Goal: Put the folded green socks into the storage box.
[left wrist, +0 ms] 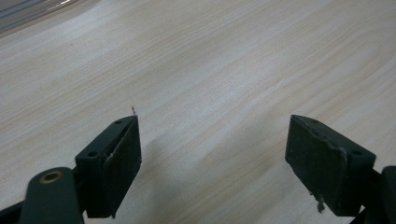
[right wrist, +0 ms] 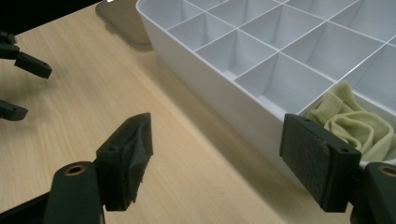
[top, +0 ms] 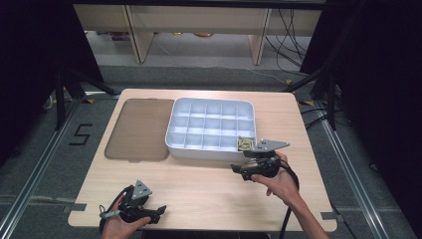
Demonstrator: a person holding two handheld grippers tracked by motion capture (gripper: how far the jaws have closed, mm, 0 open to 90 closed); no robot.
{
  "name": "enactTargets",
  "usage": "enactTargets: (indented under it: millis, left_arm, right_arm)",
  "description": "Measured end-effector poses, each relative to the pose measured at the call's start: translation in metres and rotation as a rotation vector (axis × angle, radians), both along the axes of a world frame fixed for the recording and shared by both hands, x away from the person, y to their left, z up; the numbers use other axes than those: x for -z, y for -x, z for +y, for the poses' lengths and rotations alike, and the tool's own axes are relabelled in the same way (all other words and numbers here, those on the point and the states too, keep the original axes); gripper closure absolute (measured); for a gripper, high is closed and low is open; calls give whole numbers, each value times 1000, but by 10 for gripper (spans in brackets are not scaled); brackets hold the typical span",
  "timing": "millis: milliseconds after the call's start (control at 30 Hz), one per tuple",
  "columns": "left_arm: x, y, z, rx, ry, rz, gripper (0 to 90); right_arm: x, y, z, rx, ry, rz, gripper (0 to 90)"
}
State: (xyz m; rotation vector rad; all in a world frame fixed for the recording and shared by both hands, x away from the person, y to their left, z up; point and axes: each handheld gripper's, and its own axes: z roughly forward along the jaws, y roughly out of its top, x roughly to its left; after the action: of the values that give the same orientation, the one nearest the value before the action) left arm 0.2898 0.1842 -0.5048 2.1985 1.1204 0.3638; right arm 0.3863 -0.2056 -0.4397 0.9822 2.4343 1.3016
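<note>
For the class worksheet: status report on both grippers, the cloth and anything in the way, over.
Left gripper open over bare table. Right gripper open, empty, beside tray. Cloth bunched in tray's near right corner cell. Nothing in the way.

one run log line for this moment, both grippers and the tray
left gripper: open, nothing between jaws, over bare table | right gripper: open, beside divided tray near wall | pale green cloth: in near right corner compartment | lid: left of tray
</note>
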Motion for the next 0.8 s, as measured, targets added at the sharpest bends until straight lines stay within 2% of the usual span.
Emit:
enactTargets:
  millis: [67,133,167,200,233,367,400,467,533,567,600,700,733,800]
  left_arm:
    - [-1,0,0,16,-14,-1,179]
    - [0,0,0,10,-4,7,178]
    - [0,0,0,9,-5,5,178]
    - [0,0,0,10,-5,6,178]
    - [0,0,0,8,-3,7,178]
    - [-1,-1,-1,15,-10,-2,178]
    - [0,-1,-2,10,1,7,178]
    - [-1,-1,-1,21,-13,-3,178]
    - [-1,0,-1,14,-8,-3,179]
    - [-1,0,-2,7,0,3,178]
    - [-1,0,-2,9,2,0,178]
    - [0,0,-2,-1,-1,-7,178]
    - [-1,0,-2,5,3,-2,178]
    - [-1,0,-2,15,-4,4,178]
  right_arm:
    - [2,3,0,2,-1,0,258]
    - [4,4,-2,-6,1,-1,257]
    - [4,6,-2,1,0,17,257]
    - [4,6,-3,-2,13,10,257]
    - [4,9,-2,9,-2,25,256]
    - [7,10,-4,-9,12,-2,250]
    - [8,11,-4,-11,15,5,247]
    - [10,11,-4,-28,16,7,237]
    - [11,13,-5,-34,26,-8,234]
    - [12,17,-4,-4,8,23,233]
    - [13,16,-5,-27,18,11,228]
    - [15,19,-5,-38,21,15,214]
    - [16,21,-5,-21,20,15,208]
    - [17,23,-6,-24,21,15,203]
